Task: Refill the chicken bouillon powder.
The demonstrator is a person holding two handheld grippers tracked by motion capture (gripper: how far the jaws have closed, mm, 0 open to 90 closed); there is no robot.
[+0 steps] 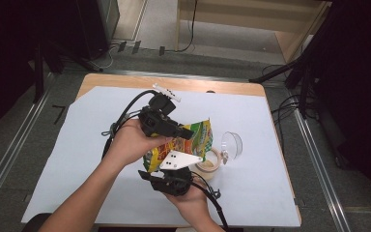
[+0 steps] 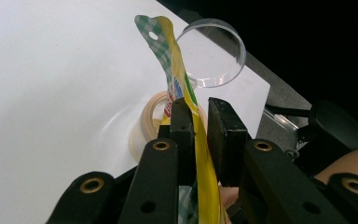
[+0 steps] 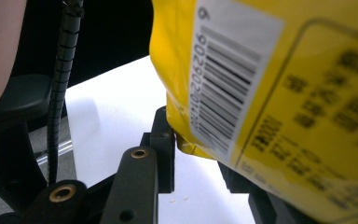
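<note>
A yellow snack bag [image 1: 183,145] is held up over the right half of the table [image 1: 67,159], above a small bowl [image 1: 211,163]. Left gripper [image 2: 199,135] is clamped on its flat top seam, right gripper [image 3: 198,154] on a bottom corner. Likely light, crinkly, slippery; best pinched at sealed edges.

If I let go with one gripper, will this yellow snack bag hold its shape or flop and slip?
The yellow snack bag is thin film, seen edge-on in the left gripper, so it would probably flop. Its glossy surface looks slippery. The right gripper pinches only a corner, so it may swing or slide out.
</note>
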